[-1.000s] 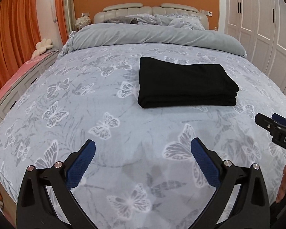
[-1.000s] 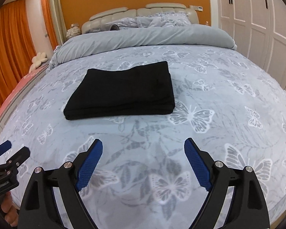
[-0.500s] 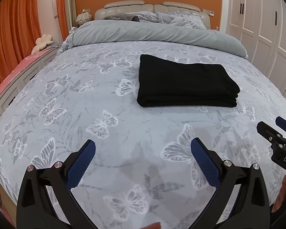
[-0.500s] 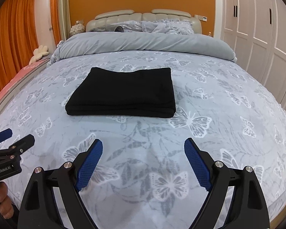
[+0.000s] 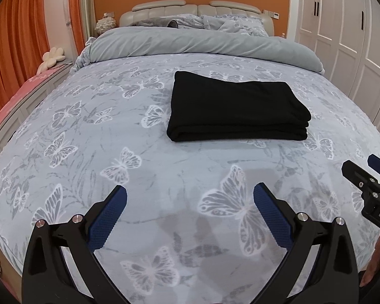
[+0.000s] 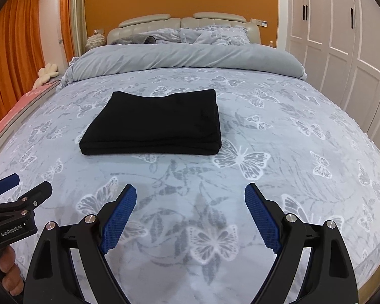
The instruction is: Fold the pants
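The black pants lie folded into a neat rectangular stack on the butterfly-print bed cover; they also show in the right wrist view. My left gripper is open and empty, held above the cover near the bed's foot, well short of the pants. My right gripper is open and empty too, beside it. Each gripper shows at the edge of the other's view: the right one and the left one.
A rolled grey duvet and pillows lie at the head of the bed under a padded headboard. White wardrobe doors stand on the right. Orange curtains and a pink bench are on the left.
Both grippers have drawn back and tilted up a little, so the headboard and wall show more. The pants have not moved. Both stay open.
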A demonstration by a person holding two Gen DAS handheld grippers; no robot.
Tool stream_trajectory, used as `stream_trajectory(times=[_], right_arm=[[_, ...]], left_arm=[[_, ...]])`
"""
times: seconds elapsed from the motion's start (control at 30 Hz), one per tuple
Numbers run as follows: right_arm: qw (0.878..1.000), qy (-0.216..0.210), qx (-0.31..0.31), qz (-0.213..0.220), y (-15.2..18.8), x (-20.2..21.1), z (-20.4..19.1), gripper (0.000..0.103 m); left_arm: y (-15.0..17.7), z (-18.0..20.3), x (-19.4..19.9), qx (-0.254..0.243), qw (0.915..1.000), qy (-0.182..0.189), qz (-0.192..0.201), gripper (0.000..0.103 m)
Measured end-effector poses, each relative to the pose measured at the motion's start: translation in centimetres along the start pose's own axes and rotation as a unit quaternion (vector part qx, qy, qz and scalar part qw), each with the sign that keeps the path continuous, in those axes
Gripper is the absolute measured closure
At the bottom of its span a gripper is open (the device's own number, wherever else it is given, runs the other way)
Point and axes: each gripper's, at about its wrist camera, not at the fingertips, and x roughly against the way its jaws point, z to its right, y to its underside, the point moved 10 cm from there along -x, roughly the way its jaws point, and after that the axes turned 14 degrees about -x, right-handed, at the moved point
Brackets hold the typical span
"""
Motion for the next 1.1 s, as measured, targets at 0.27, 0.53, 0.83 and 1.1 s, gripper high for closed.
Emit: stream_trajectory(times=[0.27, 0.53, 0.83, 1.1], right_arm=[[1.000, -0.002, 0.000, -0.003, 0.04, -0.04, 0.04, 0.018], [1.000, -0.001, 0.009, -0.004, 0.04, -0.06, -0.38, 0.018], [1.000, 0.000, 0.009, -0.004, 0.10, -0.04, -0.47, 0.018], [1.000, 0.000, 0.009, -0.004, 0.18, 0.00, -0.68, 0.018]], left_arm=[[0.09, -0.06, -0.23, 0.001, 1.0000, -0.005, -0.004, 0.005], [0.17, -0.23, -0.14, 0.004, 1.0000, -0.006, -0.003, 0.005], [-0.01, 0.04, 0.15, 0.000, 0.9999, -0.010, 0.001, 0.005], [0.04, -0.02, 0.13, 0.000, 0.9999, -0.012, 0.000, 0.005]])
